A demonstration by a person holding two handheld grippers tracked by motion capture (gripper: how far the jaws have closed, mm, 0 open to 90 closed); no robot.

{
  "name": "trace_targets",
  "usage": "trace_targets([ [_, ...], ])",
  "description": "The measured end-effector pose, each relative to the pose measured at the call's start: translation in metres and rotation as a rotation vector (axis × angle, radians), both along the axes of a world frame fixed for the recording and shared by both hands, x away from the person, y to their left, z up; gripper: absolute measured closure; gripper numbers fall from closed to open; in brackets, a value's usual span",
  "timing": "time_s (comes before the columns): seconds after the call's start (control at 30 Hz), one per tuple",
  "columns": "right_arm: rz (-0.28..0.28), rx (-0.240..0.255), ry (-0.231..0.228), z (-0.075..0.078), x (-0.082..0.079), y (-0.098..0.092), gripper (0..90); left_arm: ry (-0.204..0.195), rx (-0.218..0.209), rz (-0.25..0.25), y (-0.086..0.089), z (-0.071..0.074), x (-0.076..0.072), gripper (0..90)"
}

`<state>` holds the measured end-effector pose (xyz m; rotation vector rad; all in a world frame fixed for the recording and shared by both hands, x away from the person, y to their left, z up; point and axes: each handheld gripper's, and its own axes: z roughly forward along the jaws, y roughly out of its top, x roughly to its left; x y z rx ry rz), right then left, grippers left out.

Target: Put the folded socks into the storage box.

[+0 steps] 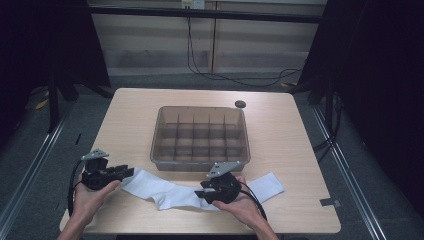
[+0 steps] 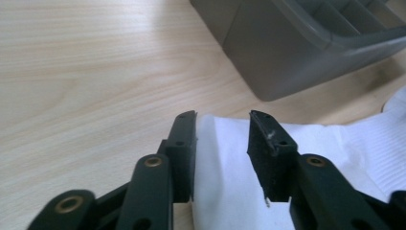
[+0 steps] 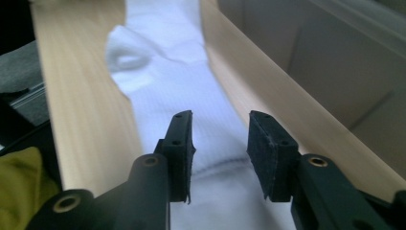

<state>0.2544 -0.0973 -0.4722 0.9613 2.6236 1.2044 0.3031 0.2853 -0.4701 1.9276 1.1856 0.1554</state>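
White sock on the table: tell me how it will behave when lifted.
The white sock lies flat and creased along the table, so it is probably floppy and will sag between grip points. Thin knit fabric suggests it is light. Its ribbed surface likely grips pads rather than slipping.

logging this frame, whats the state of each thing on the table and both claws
white ribbed sock: lying flat, stretched along the near table edge
grey plastic divided bin: upright, compartments empty
left claw: open, sock end between its jaws, not pinched
right claw: open over the sock
small dark round disc: lying behind the bin
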Motion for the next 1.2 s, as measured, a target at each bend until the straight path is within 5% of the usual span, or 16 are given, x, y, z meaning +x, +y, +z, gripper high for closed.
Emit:
trace_targets([
  [0.1, -0.006, 0.017, -0.001, -0.005, 0.0, -0.003, 55.6, -0.004, -0.019, -0.092, -0.013, 0.002, -0.005, 71.4],
  [0.2, 0.011, -0.019, 0.014, -0.011, -0.001, 0.003, 52.3, -0.012, -0.01, -0.203, -0.039, 0.002, -0.015, 75.3],
  [0.37, 0.024, -0.085, 0.005, -0.022, -0.002, 0.01, 50.1, -0.025, 0.038, -0.331, -0.073, -0.003, -0.025, 75.7],
  [0.57, -0.007, -0.055, 0.013, -0.018, -0.002, 0.006, 45.4, 0.011, 0.146, -0.426, -0.09, -0.022, -0.032, 79.9],
  [0.87, 0.014, 0.02, 0.024, -0.013, -0.009, 0.003, 55.3, -0.044, 0.179, -0.425, -0.089, -0.023, -0.045, 77.1],
  [1.07, -0.003, -0.041, 0.016, -0.023, -0.01, 0.015, 48.0, -0.057, 0.174, -0.419, -0.086, -0.024, -0.049, 75.8],
  [1.2, -0.022, -0.041, 0.005, -0.025, -0.01, 0.015, 51.2, -0.066, 0.179, -0.424, -0.085, -0.024, -0.051, 74.8],
])
